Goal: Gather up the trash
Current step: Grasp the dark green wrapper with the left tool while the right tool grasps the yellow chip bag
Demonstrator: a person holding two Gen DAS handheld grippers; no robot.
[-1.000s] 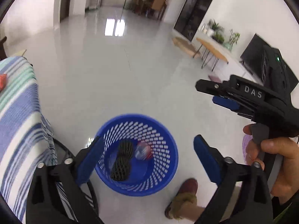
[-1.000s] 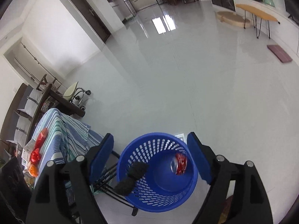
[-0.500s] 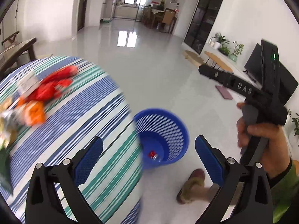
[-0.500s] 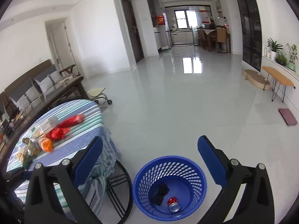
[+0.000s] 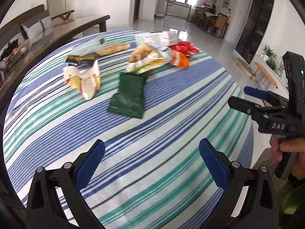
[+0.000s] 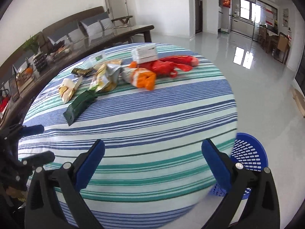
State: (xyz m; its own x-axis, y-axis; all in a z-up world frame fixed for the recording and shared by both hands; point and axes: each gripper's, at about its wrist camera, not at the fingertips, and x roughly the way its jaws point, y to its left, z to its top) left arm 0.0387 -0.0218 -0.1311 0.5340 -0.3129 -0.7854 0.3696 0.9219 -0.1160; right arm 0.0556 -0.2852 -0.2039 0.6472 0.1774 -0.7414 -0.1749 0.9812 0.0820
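Several pieces of trash lie on the far half of a round striped table (image 5: 152, 133): a dark green pouch (image 5: 128, 95), a white-yellow wrapper (image 5: 83, 80), a yellow-green snack bag (image 5: 144, 57), an orange packet (image 5: 179, 59), red wrappers (image 5: 184, 47) and a white box (image 5: 162, 37). In the right wrist view the green pouch (image 6: 80, 104), orange packet (image 6: 144, 78) and red wrappers (image 6: 171, 63) show too. My left gripper (image 5: 151, 164) is open and empty above the table's near part. My right gripper (image 6: 152, 164) is open and empty; it also shows in the left wrist view (image 5: 247, 99). The blue basket (image 6: 247, 158) stands on the floor right of the table.
A dark wooden bench-table (image 6: 95, 38) with clutter and a sofa (image 6: 76, 26) stand behind the striped table. Glossy white floor (image 6: 257, 80) stretches right toward a dining area. A low wooden side table (image 5: 265, 74) and plants sit at the far right wall.
Both grippers swung up and left from over the blue basket to face the striped table. The trash on the table now fills both views; the basket has left the left wrist view.
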